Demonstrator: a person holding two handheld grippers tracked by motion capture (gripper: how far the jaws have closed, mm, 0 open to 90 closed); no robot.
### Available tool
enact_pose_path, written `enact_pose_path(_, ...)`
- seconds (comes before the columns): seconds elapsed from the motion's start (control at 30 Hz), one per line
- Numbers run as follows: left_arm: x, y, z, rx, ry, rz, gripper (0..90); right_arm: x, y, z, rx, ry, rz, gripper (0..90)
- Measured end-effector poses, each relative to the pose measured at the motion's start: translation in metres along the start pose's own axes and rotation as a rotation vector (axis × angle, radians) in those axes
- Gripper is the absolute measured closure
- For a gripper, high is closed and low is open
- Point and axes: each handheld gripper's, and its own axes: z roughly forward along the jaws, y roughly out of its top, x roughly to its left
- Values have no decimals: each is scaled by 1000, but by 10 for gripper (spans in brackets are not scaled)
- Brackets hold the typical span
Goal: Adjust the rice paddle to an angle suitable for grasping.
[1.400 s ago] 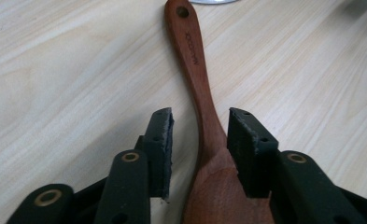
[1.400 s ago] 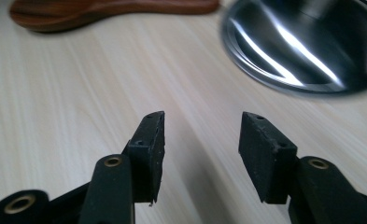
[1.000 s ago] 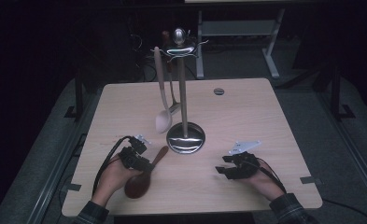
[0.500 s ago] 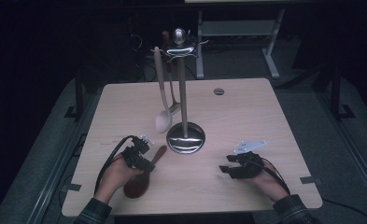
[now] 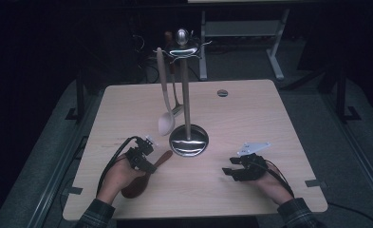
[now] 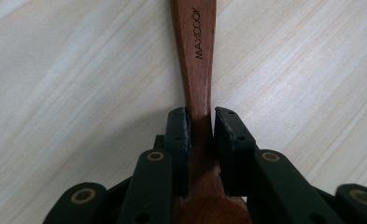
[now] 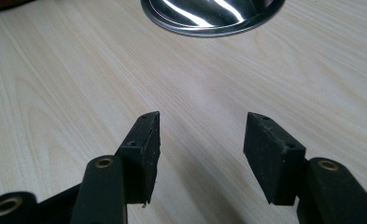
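Dark wooden spoon (image 6: pixel 194 56) flat on the light wood table (image 5: pixel 269 118), bowl toward the person, handle aimed at the steel utensil stand (image 5: pixel 188 139). Clamped at the neck by the left gripper (image 6: pixel 201 122), jaws just closed in. Right gripper (image 7: pixel 201 135) parted, empty, near the stand's base.

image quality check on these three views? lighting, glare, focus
High view: dim, surroundings near black, table lit, glare on the stand's chrome base. Left gripper view: bright and even, lettering on the wooden spoon sharp, jaws nearest the lens soft. Right gripper view: bright streaks on the chrome base, wood grain crisp, right gripper open.
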Motion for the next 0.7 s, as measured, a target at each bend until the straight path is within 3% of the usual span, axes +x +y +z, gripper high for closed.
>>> enact_pose_path(0.17, 0, 0, 0, -3, -4, 16, 763, 0, 1, 1, -1, 1, -4, 456)
enact_pose_path(0.37, 2, -4, -4, -43, -30, 26, 766, -2, 2, 2, -3, 1, 0, 456)
enact_pose_path(0.5, 3, -8, -15, -90, -42, 33, 767, -2, 2, 2, -4, 1, -1, 456)
enact_pose_path(0.6, 3, -16, -26, -170, -66, 22, 767, -2, 2, 1, -4, -1, -1, 457)
enact_pose_path(0.7, 3, -20, -31, -199, -76, 24, 768, -2, 2, 2, -5, -2, 0, 457)
